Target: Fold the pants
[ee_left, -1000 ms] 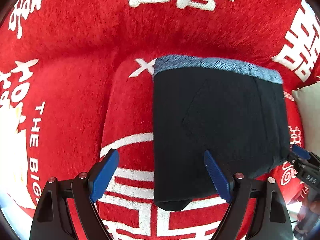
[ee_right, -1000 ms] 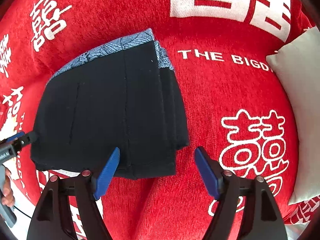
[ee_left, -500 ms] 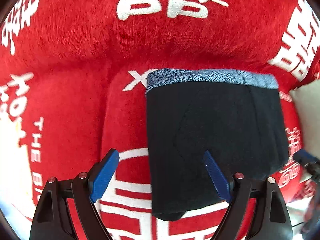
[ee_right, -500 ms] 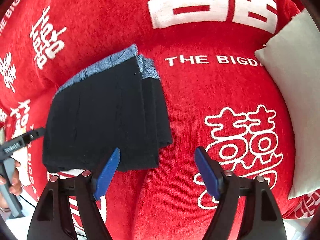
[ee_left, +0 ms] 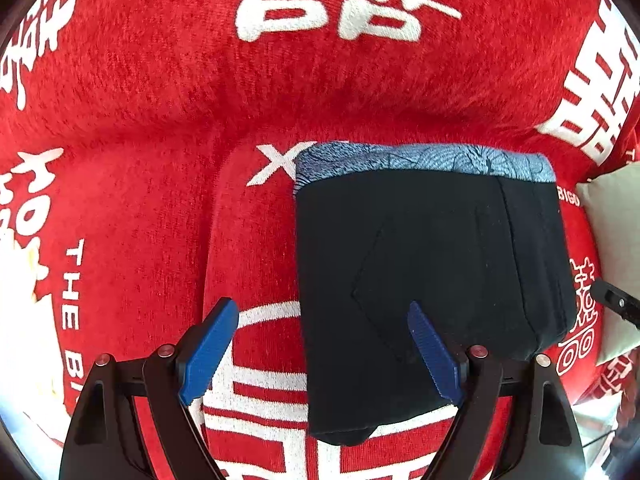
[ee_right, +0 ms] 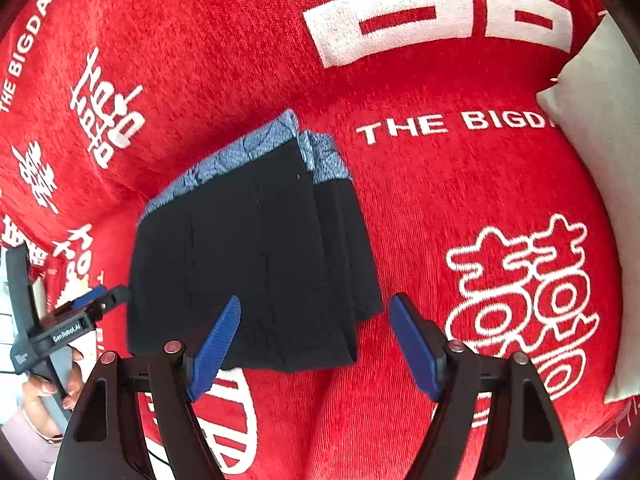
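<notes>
Currently both tools, left tool and right tool, hang released above the folded pants; soft, light, floppy cloth, best pinched at the stacked lower edge.

From my feeds this reads as a home living area. The work surface is a soft, cushioned seat, likely a sofa, draped in a red plush cover printed with white wedding characters and "THE BIGDAY". A pale cushion rests at its right edge.
</notes>
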Motion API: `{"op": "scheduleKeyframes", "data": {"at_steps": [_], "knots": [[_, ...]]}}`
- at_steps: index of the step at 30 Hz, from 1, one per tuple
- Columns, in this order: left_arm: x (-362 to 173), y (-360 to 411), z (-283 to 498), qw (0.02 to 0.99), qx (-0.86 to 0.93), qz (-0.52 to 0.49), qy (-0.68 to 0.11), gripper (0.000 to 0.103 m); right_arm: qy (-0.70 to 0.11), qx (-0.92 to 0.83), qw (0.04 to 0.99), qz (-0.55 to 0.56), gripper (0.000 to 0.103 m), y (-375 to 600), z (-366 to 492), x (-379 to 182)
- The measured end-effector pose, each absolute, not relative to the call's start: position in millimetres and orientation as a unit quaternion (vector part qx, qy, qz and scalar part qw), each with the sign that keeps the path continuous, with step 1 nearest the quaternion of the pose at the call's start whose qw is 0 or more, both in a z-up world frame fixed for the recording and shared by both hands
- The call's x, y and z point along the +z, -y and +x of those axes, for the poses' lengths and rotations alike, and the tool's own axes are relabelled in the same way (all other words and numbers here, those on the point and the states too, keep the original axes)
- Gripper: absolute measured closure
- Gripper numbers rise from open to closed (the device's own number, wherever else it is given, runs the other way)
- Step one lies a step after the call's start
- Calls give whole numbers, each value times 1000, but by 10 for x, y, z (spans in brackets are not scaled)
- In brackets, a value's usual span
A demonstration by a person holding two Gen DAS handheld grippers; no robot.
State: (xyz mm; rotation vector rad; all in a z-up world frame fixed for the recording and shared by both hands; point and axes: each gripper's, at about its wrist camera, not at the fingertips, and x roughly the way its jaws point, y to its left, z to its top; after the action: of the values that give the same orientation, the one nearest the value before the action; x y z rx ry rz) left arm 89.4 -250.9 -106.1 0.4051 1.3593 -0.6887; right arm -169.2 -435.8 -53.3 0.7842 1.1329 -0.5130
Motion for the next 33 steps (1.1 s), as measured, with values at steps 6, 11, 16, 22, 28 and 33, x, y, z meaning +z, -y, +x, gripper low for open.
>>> {"op": "scheduleKeyframes", "data": {"at_steps": [6,11,16,22,28,33], "knots": [[-1089,2424,1042,686,-347,152,-621,15,-527,-188,738,378,23,4534,-1567,-671],[-1252,2391,1231,641,-385,109,-655,15,-514,-123,730,433,23,4806,-1515,-876],[-1440,2412,1327,598,-417,81,-680,15,-512,-80,715,469,23,5076,-1488,-1112],[-1685,2515,1335,555,-436,57,-706,15,-519,-22,695,497,23,5214,-1411,-1399],[-1780,2689,1278,542,-448,51,-709,15,-501,30,693,517,23,5245,-1365,-1544],[-1783,2754,1211,555,-435,57,-707,13,-523,31,692,497,29,5144,-1187,-1581]]}}
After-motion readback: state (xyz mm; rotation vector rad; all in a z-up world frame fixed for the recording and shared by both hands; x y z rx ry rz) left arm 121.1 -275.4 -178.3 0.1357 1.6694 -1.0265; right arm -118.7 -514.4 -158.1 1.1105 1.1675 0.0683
